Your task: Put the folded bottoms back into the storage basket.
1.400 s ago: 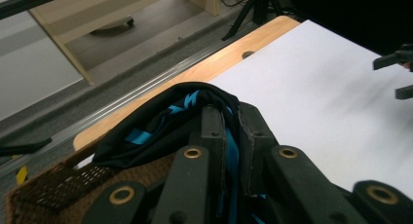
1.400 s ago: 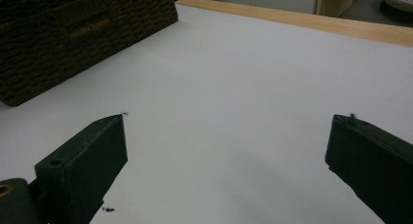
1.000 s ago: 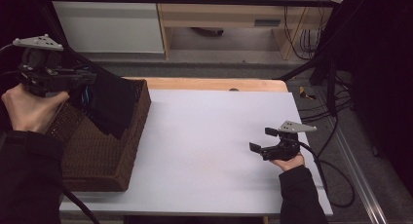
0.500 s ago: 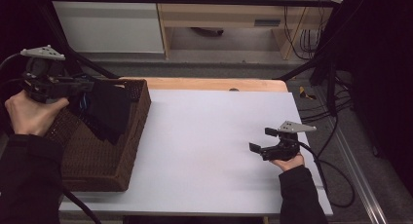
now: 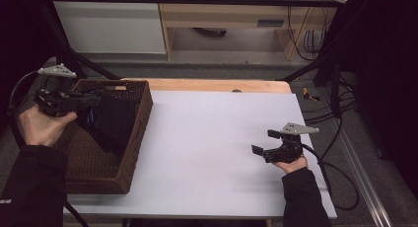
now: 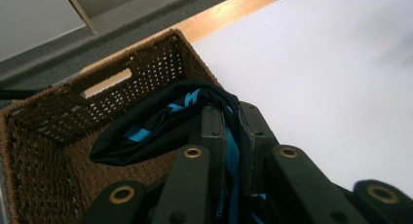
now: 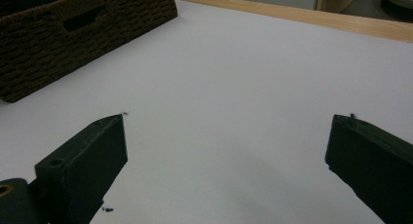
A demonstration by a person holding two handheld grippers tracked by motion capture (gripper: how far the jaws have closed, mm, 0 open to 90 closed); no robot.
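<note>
A black garment with bright blue stripes (image 6: 160, 129) hangs over the open top of a brown wicker basket (image 5: 129, 153), its lower folds draped down inside, near the basket's far end. The basket sits at the left edge of the white worktop (image 5: 212, 143).

The left tongs (image 5: 91, 99) are clamped tight on the garment (in the left gripper view the two black jaws stand almost together with cloth pinched between them). The person's left hand (image 5: 42, 126) grips the tool from the left side of the basket, dark-sleeved forearm coming up from below, with the tool lying roughly level and pointing right across the basket.

The right tongs (image 5: 262, 142) stand wide apart, with nothing between them, low over the bare worktop and well apart from the basket. The right hand (image 5: 291, 164) holds them from beneath, pointing left.
</note>
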